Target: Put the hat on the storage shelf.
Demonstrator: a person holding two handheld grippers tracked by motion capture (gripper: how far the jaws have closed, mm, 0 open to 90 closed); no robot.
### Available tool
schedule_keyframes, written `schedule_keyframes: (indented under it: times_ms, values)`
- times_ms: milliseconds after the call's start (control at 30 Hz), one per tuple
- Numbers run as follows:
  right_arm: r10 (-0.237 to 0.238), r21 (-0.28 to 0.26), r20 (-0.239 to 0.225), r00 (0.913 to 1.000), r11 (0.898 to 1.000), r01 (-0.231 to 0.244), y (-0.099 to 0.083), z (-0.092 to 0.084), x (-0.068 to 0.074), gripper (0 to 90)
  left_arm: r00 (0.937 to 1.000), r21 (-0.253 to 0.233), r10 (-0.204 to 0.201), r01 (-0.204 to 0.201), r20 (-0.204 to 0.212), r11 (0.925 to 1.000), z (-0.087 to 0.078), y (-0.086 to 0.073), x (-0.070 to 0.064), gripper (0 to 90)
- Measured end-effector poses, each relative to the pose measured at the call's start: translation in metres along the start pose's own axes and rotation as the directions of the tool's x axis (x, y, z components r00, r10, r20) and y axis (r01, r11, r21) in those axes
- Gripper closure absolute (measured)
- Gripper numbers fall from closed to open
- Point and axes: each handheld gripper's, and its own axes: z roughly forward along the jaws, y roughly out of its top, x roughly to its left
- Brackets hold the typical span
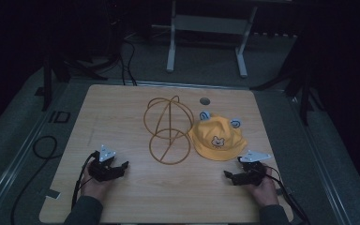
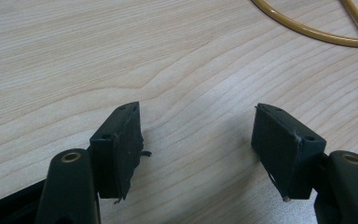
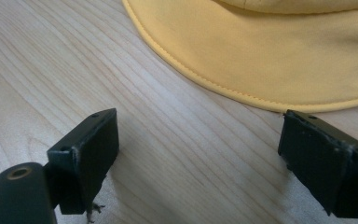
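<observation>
1. From the high view I see the whole wooden worktop (image 1: pixel 122 117) at once. On it there is one yellow hat (image 1: pixel 217 138) with a small animal face on its front, lying right of centre, and one golden wire stand (image 1: pixel 168 129) just beside the hat on its left. I also count two grippers here: my left gripper (image 1: pixel 122 167) at the near left, well apart from the stand, and my right gripper (image 1: pixel 228 176) at the near right, just below the hat's brim. A hand holds each, and both rest low over the wood.

2. The left gripper view gives me what the high view cannot: both of its fingers (image 2: pixel 117 149) up close, spread wide with bare wood grain between them. One curve of the wire stand (image 2: pixel 307 32) crosses the top right corner, clear of the fingers.

3. The right gripper view shows two fingers (image 3: pixel 86 156) standing wide apart with nothing between them. The hat's brim (image 3: pixel 270 60) fills the upper part, its stitched edge just beside the right-hand finger; I cannot tell whether they touch.
</observation>
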Motion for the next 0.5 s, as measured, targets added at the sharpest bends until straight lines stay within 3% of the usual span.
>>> schedule_keyframes:
  times_ms: [233, 367, 500]
  values:
    - [0.026, -0.009, 0.029, 0.9992, 1.0, -0.025, -0.001, -0.001, 0.001, 15.7, 1.0, 0.0, 0.001, -0.001, 0.001, 1.0, 0.0, 0.0, 0.0, 33.2]
    - [0.04, 0.031, 0.044, 0.9982, 0.999, -0.042, 0.003, -0.003, 0.002, 17.3, 1.0, 0.002, 0.002, -0.002, 0.002, 1.0, 0.0, 0.0, 0.0, 32.9]
    - [0.033, 0.088, 0.042, 0.9986, 0.995, -0.036, 0.011, -0.006, 0.001, 31.1, 1.0, 0.0, 0.0, 0.0, 0.002, 1.0, 0.0, 0.0, 0.0, 32.7]
